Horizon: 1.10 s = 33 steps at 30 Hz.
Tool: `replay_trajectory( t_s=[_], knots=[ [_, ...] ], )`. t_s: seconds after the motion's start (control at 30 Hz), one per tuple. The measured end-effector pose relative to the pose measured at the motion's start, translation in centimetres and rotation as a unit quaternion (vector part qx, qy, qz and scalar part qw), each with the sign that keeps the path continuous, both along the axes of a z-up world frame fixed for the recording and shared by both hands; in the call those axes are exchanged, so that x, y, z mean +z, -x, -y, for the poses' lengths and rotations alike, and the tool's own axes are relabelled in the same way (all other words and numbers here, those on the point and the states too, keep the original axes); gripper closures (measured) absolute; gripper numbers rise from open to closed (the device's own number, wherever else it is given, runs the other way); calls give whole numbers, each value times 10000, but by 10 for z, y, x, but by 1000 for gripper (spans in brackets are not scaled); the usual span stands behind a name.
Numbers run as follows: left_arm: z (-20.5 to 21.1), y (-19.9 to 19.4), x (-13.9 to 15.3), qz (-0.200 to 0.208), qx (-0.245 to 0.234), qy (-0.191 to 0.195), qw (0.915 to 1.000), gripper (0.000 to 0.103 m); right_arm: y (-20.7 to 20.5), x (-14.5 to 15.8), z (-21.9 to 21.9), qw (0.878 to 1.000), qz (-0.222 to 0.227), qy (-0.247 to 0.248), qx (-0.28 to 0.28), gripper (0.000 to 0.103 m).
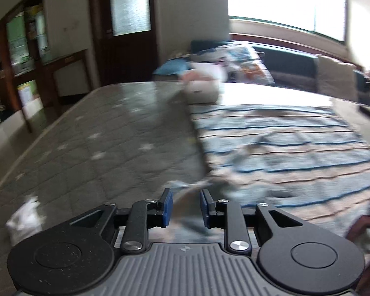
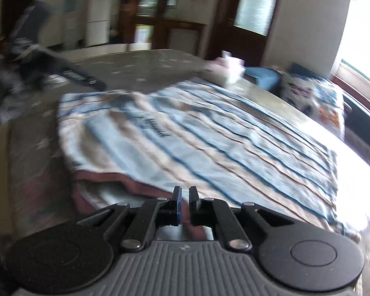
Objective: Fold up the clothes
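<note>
A light blue, beige and dark blue striped shirt (image 1: 283,143) lies spread on the grey star-patterned mattress (image 1: 106,135). It also shows in the right wrist view (image 2: 209,138), with a maroon collar or hem edge (image 2: 125,181) nearest the camera. My left gripper (image 1: 185,206) has its jaws partly apart with a corner of the shirt between the blue pads (image 1: 169,204); the frame is blurred. My right gripper (image 2: 184,202) has its jaws almost together over the shirt's near edge; cloth shows behind the narrow gap.
A folded white and pink pile (image 1: 202,88) sits at the mattress's far edge, with patterned cushions (image 1: 244,61) behind it. A crumpled white thing (image 1: 24,219) lies near left. Dark clothes (image 2: 24,69) lie at the left in the right wrist view. A bright window is at the right.
</note>
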<state>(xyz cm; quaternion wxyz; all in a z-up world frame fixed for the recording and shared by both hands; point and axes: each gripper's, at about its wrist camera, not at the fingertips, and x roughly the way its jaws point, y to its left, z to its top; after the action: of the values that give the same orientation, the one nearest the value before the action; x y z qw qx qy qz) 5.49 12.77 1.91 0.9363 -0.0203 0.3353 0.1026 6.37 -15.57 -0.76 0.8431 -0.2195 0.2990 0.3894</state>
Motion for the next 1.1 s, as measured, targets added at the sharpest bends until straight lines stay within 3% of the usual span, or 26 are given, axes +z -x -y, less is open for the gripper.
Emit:
replay_trajectory(
  t_s=[0.13,0.27,0.5,0.7,1.1],
  knots=[
    [30,-8,-1,27,-500,143,9986,72,-10,-11,9,9991,-343,-42,-251,94],
    [61,-8,-10,-6,-962,158,9952,69,0,-14,23,9987,-409,-90,-299,89],
    [99,7,-22,33,-1625,-143,9866,64,13,-10,49,9962,-506,-304,-637,89],
    [110,19,-30,80,-1762,-484,9831,64,19,-12,69,9931,-658,-383,-891,89],
    [109,30,-25,183,-1782,-651,9817,52,30,-8,80,9931,-503,-381,-987,89]
  ],
)
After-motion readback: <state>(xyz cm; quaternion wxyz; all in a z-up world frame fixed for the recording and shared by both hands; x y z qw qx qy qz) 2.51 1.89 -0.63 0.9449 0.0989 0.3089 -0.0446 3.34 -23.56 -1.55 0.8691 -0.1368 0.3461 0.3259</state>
